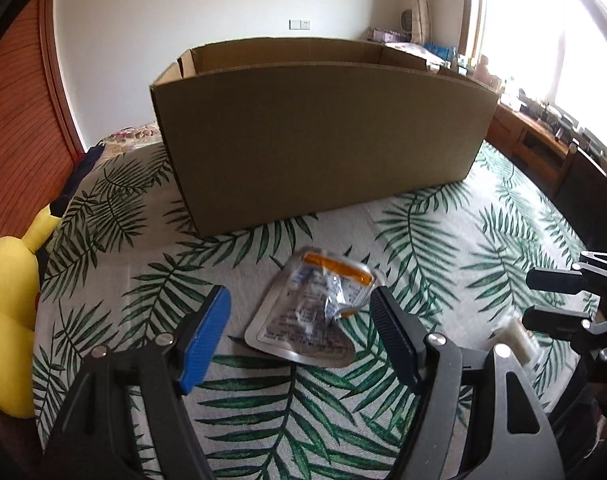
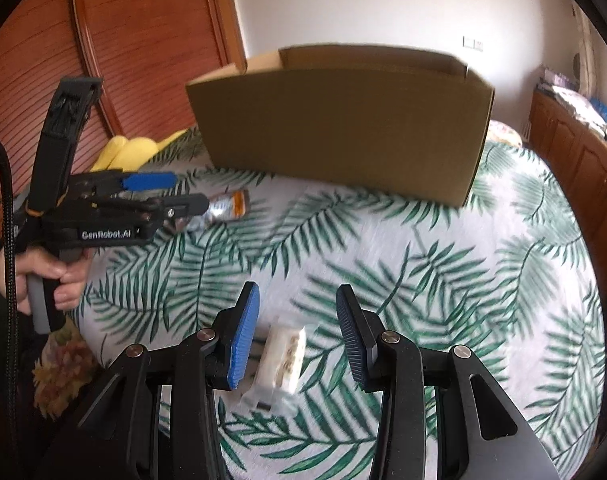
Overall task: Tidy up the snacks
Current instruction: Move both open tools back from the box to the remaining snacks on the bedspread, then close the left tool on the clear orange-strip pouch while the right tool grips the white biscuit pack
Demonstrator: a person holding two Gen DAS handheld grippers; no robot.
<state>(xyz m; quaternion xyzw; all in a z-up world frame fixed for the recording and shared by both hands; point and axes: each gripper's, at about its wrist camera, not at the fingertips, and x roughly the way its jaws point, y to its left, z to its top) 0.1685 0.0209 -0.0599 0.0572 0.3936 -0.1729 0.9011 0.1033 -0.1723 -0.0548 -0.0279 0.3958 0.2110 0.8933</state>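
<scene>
A silver snack pouch (image 1: 303, 320) with an orange strip lies on the leaf-print cover. My left gripper (image 1: 301, 316) hangs just over it, open, a blue pad (image 1: 207, 336) on either side, neither one pressing it. The same pouch (image 2: 227, 208) shows in the right wrist view just beyond the left gripper (image 2: 183, 194). A white wrapped snack bar (image 2: 283, 356) lies between the fingers of my right gripper (image 2: 297, 332), which is open with a gap on each side. The open cardboard box (image 1: 319, 136) stands behind; its inside is hidden.
A yellow plush toy (image 1: 11, 320) lies at the cover's left edge. A person's hand (image 2: 51, 280) holds the left gripper's handle. Wooden cabinets (image 2: 575, 160) run along the right. The leaf-print cover (image 2: 463, 280) spreads between box and grippers.
</scene>
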